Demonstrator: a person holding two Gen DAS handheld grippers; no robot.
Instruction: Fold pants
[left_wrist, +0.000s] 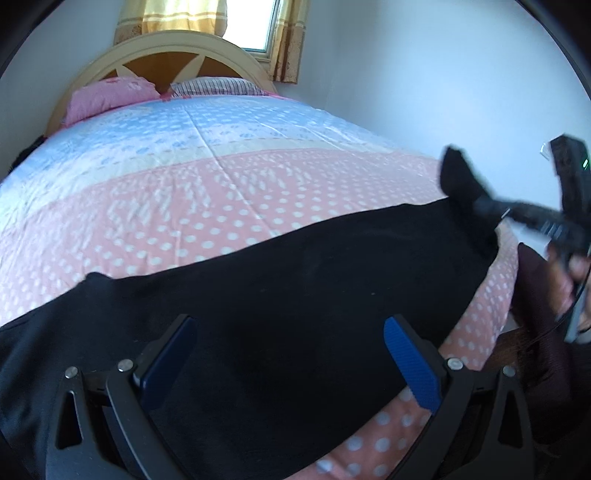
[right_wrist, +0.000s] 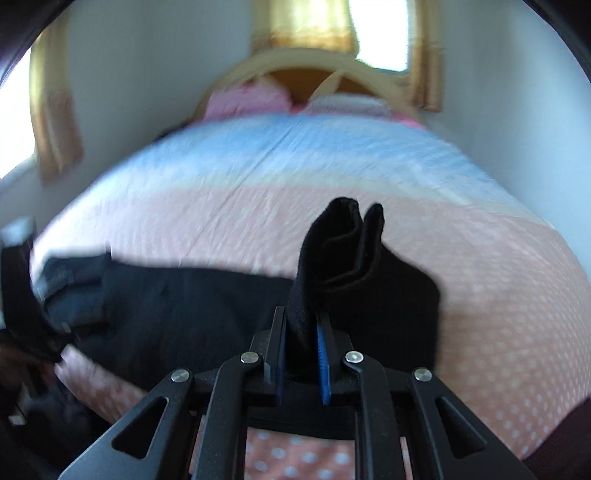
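Black pants (left_wrist: 280, 295) lie stretched across the near part of the bed, over the pink dotted quilt. My left gripper (left_wrist: 291, 332) hovers open just above them, blue pads wide apart, nothing between them. In the left wrist view the right gripper (left_wrist: 491, 210) shows at the far right, pinching one end of the pants and lifting it. In the right wrist view my right gripper (right_wrist: 301, 325) is shut on a bunched fold of the black pants (right_wrist: 332, 258), which sticks up between the fingers. The view is blurred.
The bed (left_wrist: 221, 166) has a quilt banded pink, cream and blue. A pink pillow (left_wrist: 107, 96) and a striped pillow (left_wrist: 218, 86) lie by the wooden headboard (left_wrist: 162, 59). A white wall (left_wrist: 424, 92) runs along the right. A person's hand (left_wrist: 576, 273) holds the right gripper.
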